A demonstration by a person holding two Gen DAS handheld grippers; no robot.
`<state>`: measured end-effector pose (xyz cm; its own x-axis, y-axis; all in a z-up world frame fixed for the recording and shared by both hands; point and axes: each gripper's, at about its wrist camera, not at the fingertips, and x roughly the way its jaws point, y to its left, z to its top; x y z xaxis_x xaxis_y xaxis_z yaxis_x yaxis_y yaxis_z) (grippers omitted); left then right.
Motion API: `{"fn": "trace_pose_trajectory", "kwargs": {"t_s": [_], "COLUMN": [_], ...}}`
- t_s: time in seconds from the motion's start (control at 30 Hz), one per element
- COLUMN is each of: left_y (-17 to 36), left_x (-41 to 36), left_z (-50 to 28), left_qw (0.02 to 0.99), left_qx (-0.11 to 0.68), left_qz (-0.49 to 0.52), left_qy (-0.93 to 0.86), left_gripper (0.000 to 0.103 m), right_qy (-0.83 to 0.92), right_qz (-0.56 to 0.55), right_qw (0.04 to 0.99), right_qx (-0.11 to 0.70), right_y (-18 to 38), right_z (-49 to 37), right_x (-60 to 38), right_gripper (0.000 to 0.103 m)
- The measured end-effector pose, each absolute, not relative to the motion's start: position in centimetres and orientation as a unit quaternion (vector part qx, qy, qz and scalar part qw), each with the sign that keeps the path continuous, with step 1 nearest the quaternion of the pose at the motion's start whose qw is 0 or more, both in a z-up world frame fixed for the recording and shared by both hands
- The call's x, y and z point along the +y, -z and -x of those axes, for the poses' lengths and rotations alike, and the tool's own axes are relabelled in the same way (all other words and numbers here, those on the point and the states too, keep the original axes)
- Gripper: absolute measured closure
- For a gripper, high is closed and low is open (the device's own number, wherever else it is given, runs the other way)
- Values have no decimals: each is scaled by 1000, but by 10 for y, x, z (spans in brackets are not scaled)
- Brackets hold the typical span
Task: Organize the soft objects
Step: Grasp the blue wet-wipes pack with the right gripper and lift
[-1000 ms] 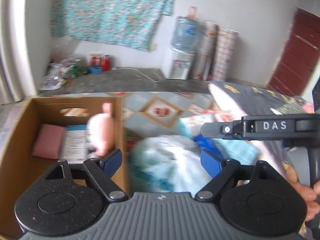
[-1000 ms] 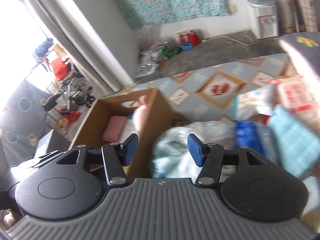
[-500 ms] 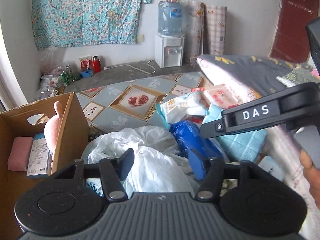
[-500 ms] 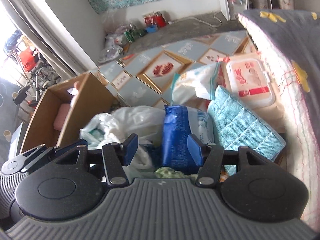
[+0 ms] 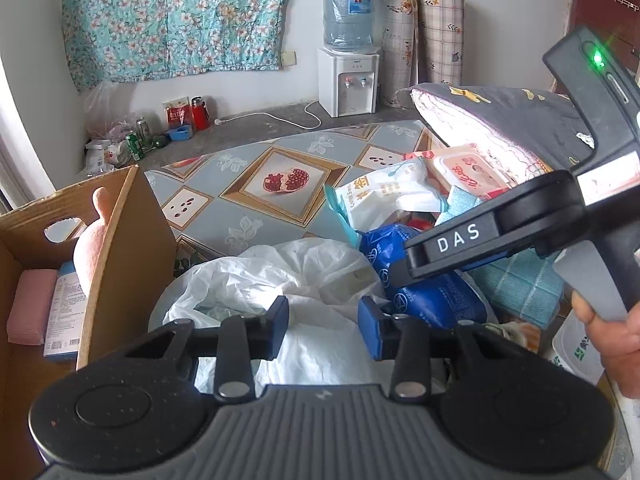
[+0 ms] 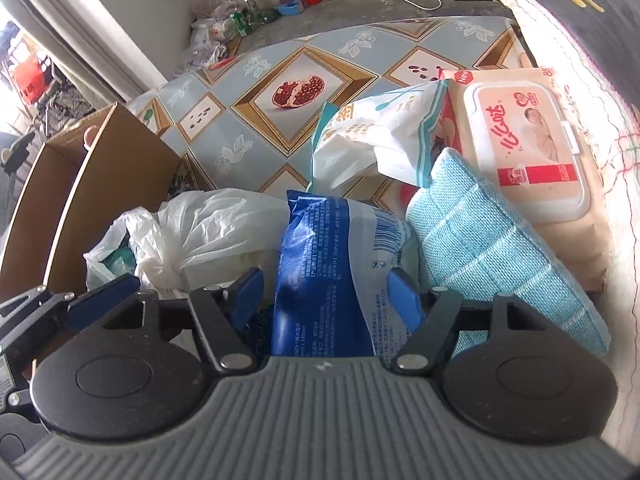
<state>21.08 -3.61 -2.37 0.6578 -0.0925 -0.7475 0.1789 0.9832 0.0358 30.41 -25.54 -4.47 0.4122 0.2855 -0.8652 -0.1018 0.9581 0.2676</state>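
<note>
A heap of soft goods lies on the patterned mat. My left gripper (image 5: 323,330) hovers low over a crumpled white plastic bag (image 5: 304,280); its jaws are closing, with bag film lying between them. My right gripper (image 6: 325,294) straddles a blue wrapped pack (image 6: 328,280); its jaws are opening and the pads stand clear of the pack. Beside the pack lie a folded teal cloth (image 6: 480,248), a pink wet-wipes pack (image 6: 532,148) and a white-and-teal pouch (image 6: 380,136). The right gripper's black body (image 5: 500,232) crosses the left wrist view, held by a hand (image 5: 616,332).
An open cardboard box (image 5: 120,240) stands left of the heap and holds a pink plush (image 5: 90,240), a pink pad (image 5: 28,304) and a printed pack (image 5: 64,312). A dark quilted cushion (image 5: 520,120) borders the heap on the right. A water dispenser (image 5: 348,80) stands by the far wall.
Both grippers have dropped toward the heap. The left one swung away from the box to the white bag and its jaws narrowed. The right one's jaws widened around the blue pack.
</note>
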Motion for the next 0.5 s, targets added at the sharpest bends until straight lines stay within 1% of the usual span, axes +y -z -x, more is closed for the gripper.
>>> {"fn": "trace_pose_trajectory", "kwargs": {"t_s": [0.1,0.23,0.4,0.5], "left_y": [24,25,22,19], "left_x": [-35,-34,-34,-34], "left_z": [-210,-209,-208,-206], "left_qw": [908,907,908,909], "left_qx": [408,409,407,404], "left_qz": [-55,-55,-55,-55], "left_qy": [77,80,83,87], "left_gripper": [64,63,63,63], "right_qy": [-114,-98,-102,-110], "right_qz": [-67,-52,-103,-158], "right_qw": [831,827,830,826], "right_qx": [540,550,539,530], "right_y": [50,64,66,66], "right_z": [-306,-308,-305,-304], "right_x": [-250,-248,-266,-283], "right_gripper": [28,29,39,42]}}
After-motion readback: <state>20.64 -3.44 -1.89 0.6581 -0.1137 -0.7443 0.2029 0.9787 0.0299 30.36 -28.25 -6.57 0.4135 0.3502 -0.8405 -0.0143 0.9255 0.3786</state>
